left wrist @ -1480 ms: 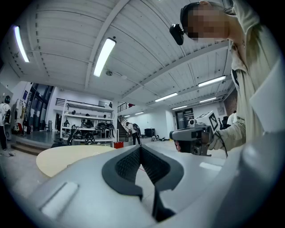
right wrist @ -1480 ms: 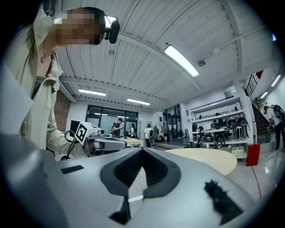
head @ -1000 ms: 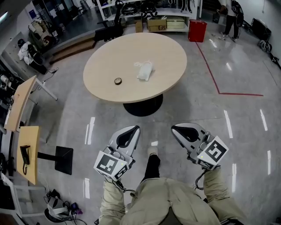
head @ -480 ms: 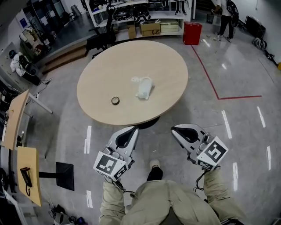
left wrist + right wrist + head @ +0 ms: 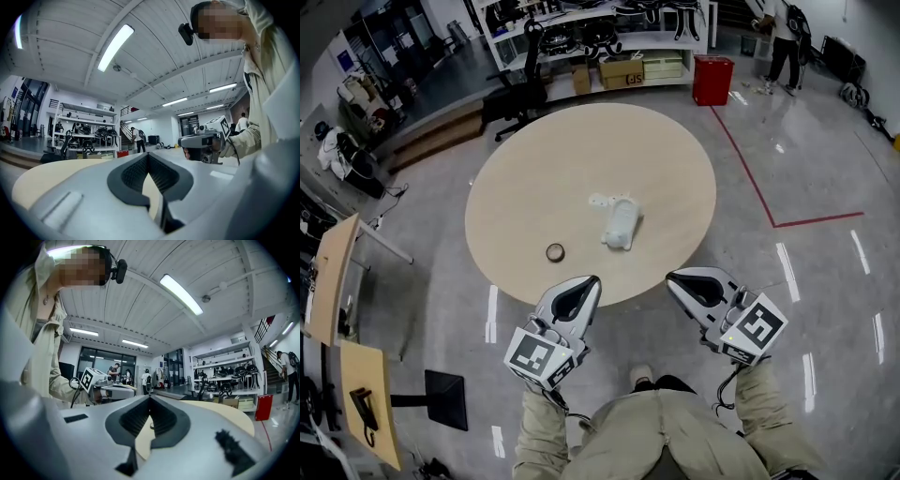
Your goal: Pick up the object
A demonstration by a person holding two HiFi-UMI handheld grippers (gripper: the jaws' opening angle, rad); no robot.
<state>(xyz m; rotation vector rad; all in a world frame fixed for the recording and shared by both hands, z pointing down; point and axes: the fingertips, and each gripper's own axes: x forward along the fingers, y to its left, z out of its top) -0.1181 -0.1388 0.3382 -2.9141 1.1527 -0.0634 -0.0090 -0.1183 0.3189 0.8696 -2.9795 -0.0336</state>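
Observation:
A white crumpled bundle (image 5: pixel 619 225) lies near the middle of the round beige table (image 5: pixel 534 178), with a small dark ring (image 5: pixel 555 251) to its left. My left gripper (image 5: pixel 589 279) and right gripper (image 5: pixel 673 275) are held level, side by side, at the table's near edge, short of both objects. Both are shut and hold nothing. In the left gripper view the closed left gripper (image 5: pixel 148 154) points over the table (image 5: pixel 47 173). Past the closed right gripper (image 5: pixel 150 397) in the right gripper view, the ring (image 5: pixel 152 425) shows on the tabletop.
A red bin (image 5: pixel 712 80), shelving with cardboard boxes (image 5: pixel 619 66) and a black office chair (image 5: pixel 511 98) stand beyond the table. Wooden side desks (image 5: pixel 333 272) sit at the left. A person (image 5: pixel 783 37) stands at the far right. A red line (image 5: pixel 750 169) marks the floor.
The table has come nearer and lower in the head view, so its near edge now reaches both grippers. Both grippers stay shut and side by side.

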